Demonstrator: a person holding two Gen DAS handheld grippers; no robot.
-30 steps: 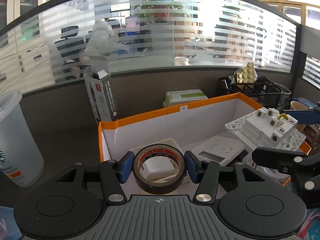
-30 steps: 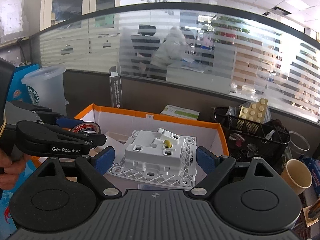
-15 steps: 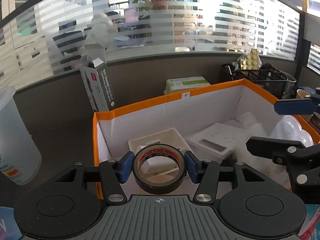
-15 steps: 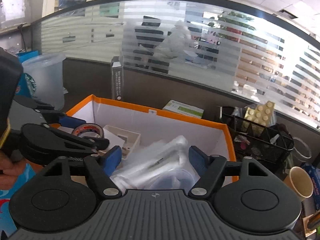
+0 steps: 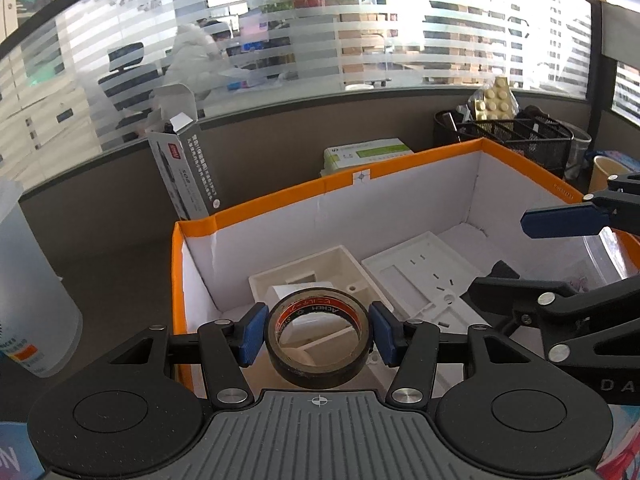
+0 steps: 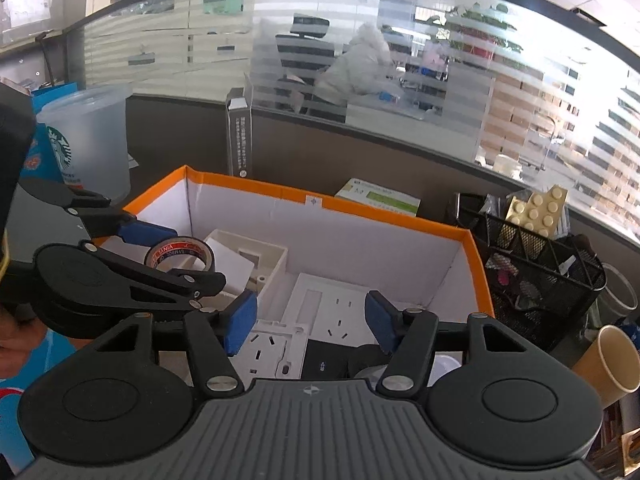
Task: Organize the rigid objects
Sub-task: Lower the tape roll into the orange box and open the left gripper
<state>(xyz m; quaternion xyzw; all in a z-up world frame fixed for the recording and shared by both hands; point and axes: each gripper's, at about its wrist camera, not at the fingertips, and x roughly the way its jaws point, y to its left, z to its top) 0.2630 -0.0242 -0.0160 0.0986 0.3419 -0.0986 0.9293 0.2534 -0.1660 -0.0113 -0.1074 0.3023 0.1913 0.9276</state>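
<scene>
The left claw grips a tape roll over the box's near left corner — the right claw gapes wide, holding nothing, above the white socket plates.

My left tool is matt black plastic with bright metal rivets, and its blue pads look rubbery and dull. Between them sits the tape roll, glossy black outside with a shiny red-printed core. My right tool has the same matt black shell, ribbed grey on top. The box is smooth white card inside with a satin orange paper rim. In it, the socket plate and the open back box are smooth white plastic. The organizer is black wire mesh. The cup is matt brown paper; the tumbler is frosted plastic.
</scene>
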